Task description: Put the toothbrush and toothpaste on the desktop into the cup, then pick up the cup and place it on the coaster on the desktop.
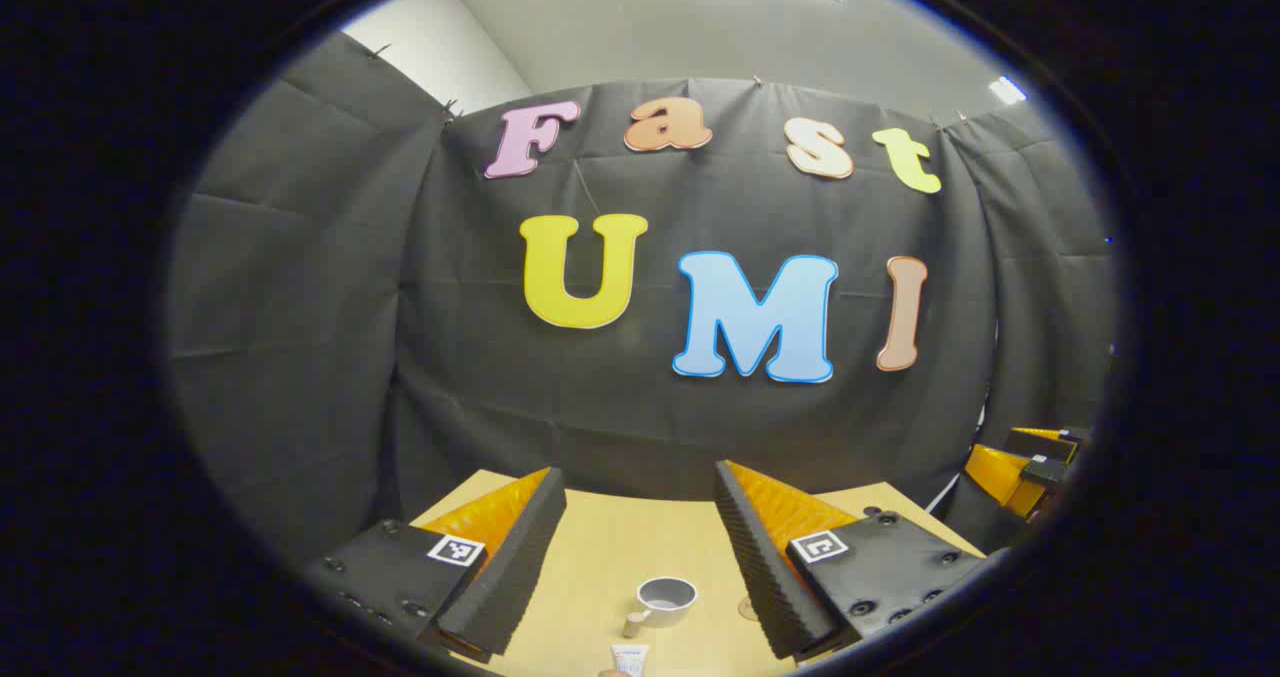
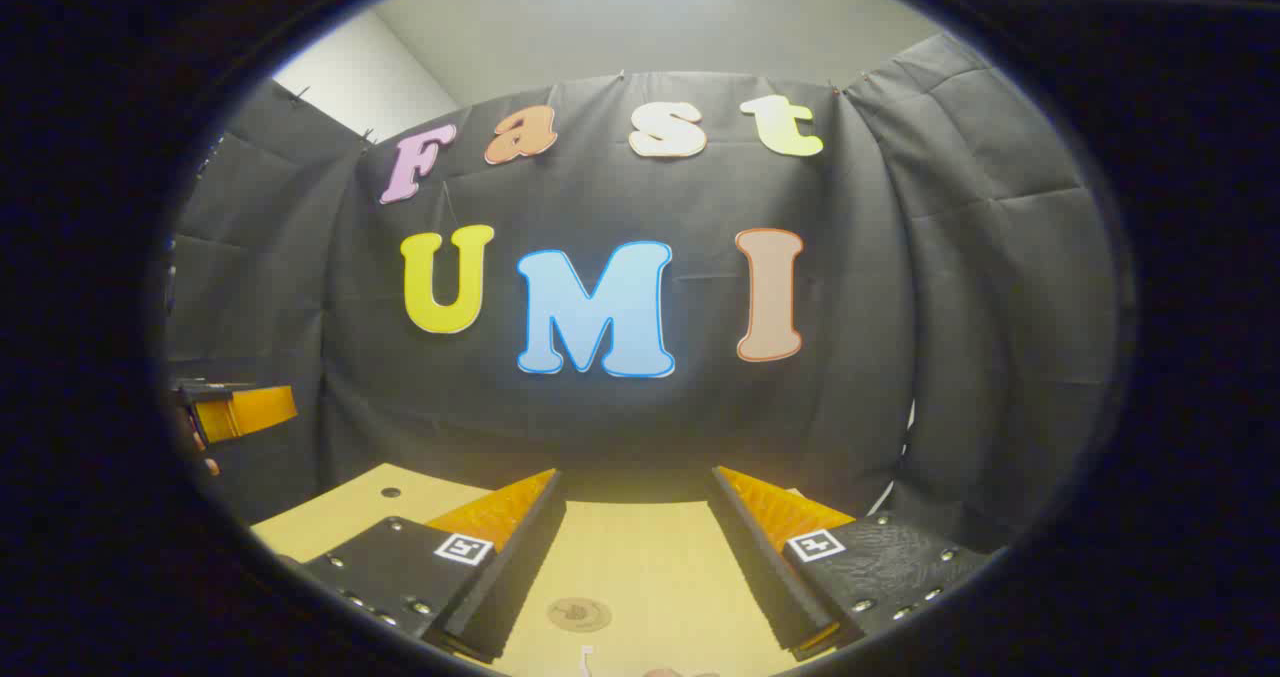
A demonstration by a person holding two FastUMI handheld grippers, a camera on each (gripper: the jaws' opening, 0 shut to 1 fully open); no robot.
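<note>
Both grippers hang above the desk (image 1: 600,547) with jaws spread wide, gripping nothing. Between the left gripper's (image 1: 640,557) jaws, nearest, lies the toothpaste (image 1: 630,659), cut off by the view's edge, its axis unclear; just beyond stands the upright cup (image 1: 665,599). Between the right gripper's (image 2: 637,557) jaws lies the flat coaster (image 2: 579,614).

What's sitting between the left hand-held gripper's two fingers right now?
In the left gripper view, the left hand-held gripper is open, empty. Seen between its fingers, down on the wooden desktop, stand the grey cup and, nearer, the toothpaste tube's end.
</note>
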